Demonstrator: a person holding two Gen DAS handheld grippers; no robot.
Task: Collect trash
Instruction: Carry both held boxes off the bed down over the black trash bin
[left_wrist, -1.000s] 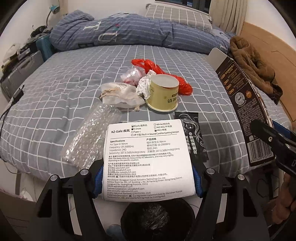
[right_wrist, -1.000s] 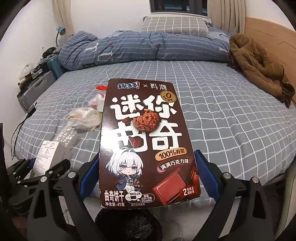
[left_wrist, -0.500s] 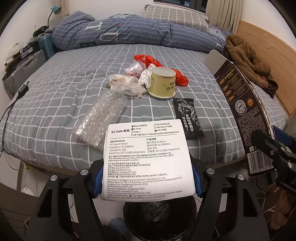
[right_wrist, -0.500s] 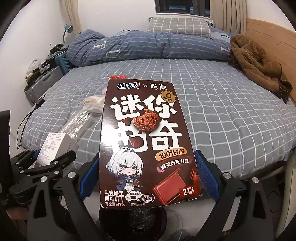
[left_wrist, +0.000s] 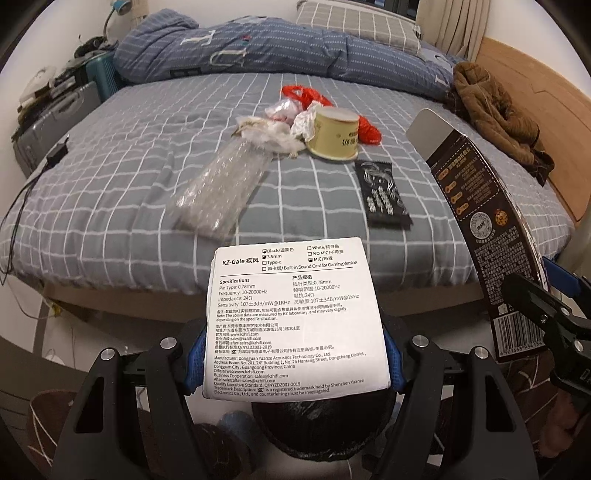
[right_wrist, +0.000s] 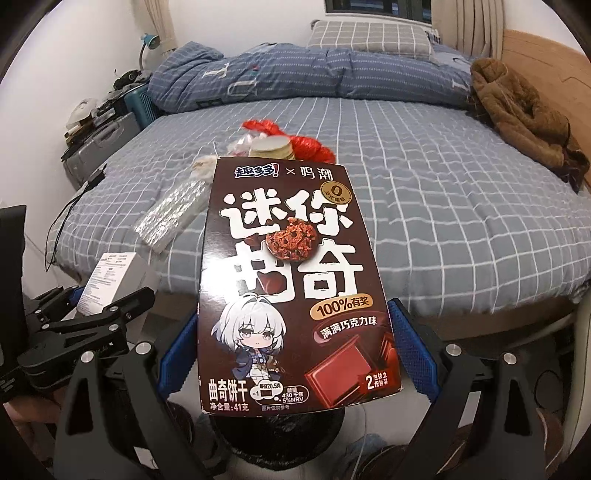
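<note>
Both grippers have drawn back from the bed since the earlier frames, so the mattress edge now sits farther off. From the left wrist, the left gripper (left_wrist: 291, 354) is clamped on a white earphone box (left_wrist: 295, 317), held above a black bin (left_wrist: 321, 424). On the bed (left_wrist: 110, 192), near its front edge, lie a clear bubble wrap (left_wrist: 221, 192) and a black sachet (left_wrist: 382, 195); a yellow cup (left_wrist: 334, 134) sits behind them. From the right wrist, the right gripper (right_wrist: 291, 350) grips a brown cookie box (right_wrist: 291, 288) over the same bin (right_wrist: 280, 435).
</note>
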